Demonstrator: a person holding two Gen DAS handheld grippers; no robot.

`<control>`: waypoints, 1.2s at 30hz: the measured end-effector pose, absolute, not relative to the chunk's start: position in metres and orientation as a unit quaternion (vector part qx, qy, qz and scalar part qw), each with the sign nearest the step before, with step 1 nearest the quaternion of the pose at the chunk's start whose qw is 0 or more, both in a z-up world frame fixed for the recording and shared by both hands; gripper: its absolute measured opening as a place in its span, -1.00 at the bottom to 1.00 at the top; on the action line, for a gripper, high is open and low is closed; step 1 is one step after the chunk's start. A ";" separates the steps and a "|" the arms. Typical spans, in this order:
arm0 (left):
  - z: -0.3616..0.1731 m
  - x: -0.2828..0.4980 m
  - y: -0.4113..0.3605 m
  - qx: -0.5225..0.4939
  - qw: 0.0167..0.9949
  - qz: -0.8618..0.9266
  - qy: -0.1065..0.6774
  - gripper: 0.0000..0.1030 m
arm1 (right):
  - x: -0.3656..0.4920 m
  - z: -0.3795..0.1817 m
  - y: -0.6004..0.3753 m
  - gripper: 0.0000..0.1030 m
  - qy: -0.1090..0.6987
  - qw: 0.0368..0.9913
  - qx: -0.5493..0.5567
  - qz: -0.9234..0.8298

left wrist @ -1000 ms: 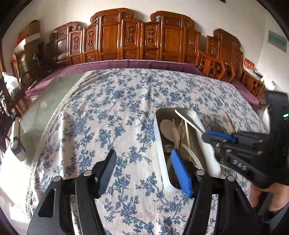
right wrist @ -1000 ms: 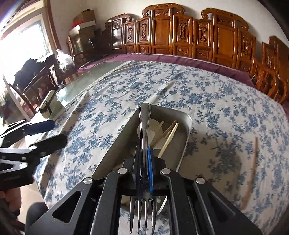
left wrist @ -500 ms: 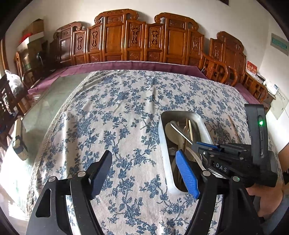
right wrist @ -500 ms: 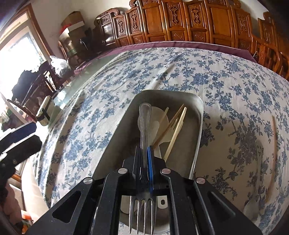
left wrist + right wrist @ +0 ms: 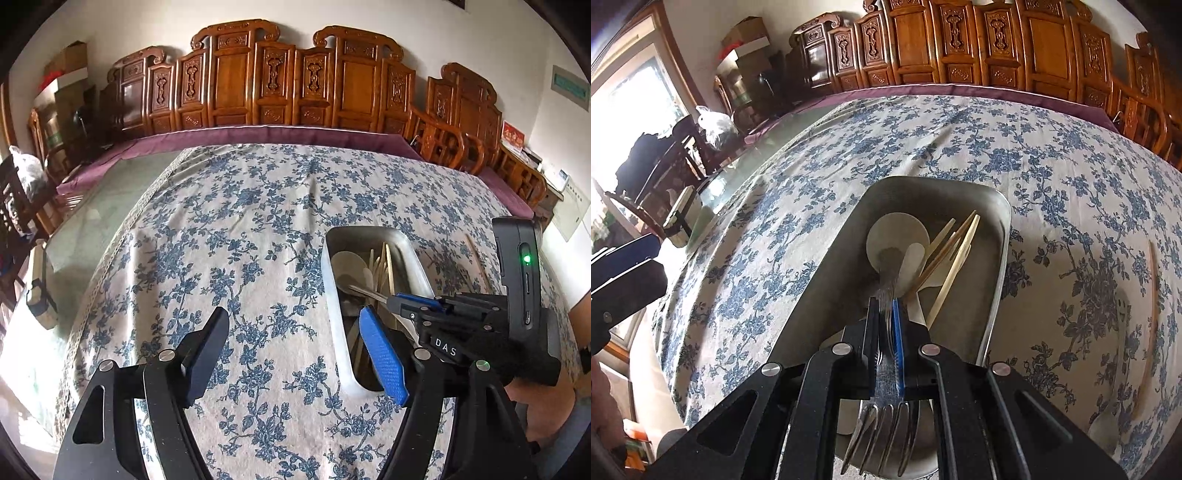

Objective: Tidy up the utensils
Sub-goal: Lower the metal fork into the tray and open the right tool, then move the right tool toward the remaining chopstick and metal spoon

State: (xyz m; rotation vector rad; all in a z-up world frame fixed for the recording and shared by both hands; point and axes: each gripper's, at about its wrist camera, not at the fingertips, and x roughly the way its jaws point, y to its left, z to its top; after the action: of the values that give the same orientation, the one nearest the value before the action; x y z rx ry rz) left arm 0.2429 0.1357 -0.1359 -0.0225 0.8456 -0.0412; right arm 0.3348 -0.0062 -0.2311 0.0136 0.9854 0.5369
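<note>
Steel fork (image 5: 886, 354) clamped in right tool (image 5: 885, 314), above metal tray (image 5: 997, 206)

White letters "DAS" stand on the black body of the right claw (image 5: 413, 303); other wall signs are unreadable.

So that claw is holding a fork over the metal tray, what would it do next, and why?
Probably open and let go. The right claw is shut on the silver metal fork, whose handle already points down into the rectangular steel tray among the pale wooden utensils. The left claw is open beside the tray, holding nothing, so it need not help.
</note>
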 end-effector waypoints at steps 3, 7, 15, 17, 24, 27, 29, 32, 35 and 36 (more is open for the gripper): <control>-0.136 0.242 0.136 -0.010 0.911 -0.019 0.411 0.36 | 0.337 -0.229 -0.006 -0.83 0.462 0.851 0.009 0.249; -0.135 0.242 0.135 -0.009 0.912 -0.019 0.410 0.36 | 0.345 -0.231 -0.003 -0.83 0.464 0.851 0.014 0.245; -0.137 0.242 0.133 -0.007 0.911 -0.020 0.412 0.36 | 0.338 -0.230 0.002 -0.81 0.465 0.841 0.019 0.277; -0.138 0.242 0.133 -0.006 0.911 -0.019 0.413 0.36 | 0.336 -0.228 0.000 -0.81 0.464 0.842 0.014 0.277; -0.136 0.238 0.120 0.000 0.911 -0.034 0.410 0.37 | 0.312 -0.207 -0.047 -0.81 0.422 0.866 -0.011 0.268; -0.133 0.234 0.107 0.008 0.914 -0.044 0.403 0.46 | 0.301 -0.199 -0.082 -0.68 0.407 0.878 -0.011 0.253; -0.131 0.232 0.098 0.015 0.915 -0.048 0.400 0.47 | 0.295 -0.196 -0.103 -0.55 0.399 0.885 -0.015 0.242; -0.129 0.230 0.081 0.024 0.916 -0.061 0.397 0.48 | 0.289 -0.193 -0.137 -0.50 0.384 0.898 -0.028 0.215; -0.128 0.232 0.063 0.025 0.915 -0.075 0.396 0.62 | 0.290 -0.196 -0.165 -0.32 0.380 0.904 -0.036 0.196; -0.128 0.233 0.055 0.025 0.914 -0.080 0.396 0.65 | 0.292 -0.199 -0.172 -0.32 0.381 0.904 -0.038 0.190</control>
State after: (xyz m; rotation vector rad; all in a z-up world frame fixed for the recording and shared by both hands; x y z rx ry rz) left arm 0.2331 0.0547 -0.1281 0.0516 0.8154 -0.1638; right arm 0.2923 -0.1725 -0.1989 -0.0783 0.7863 0.3929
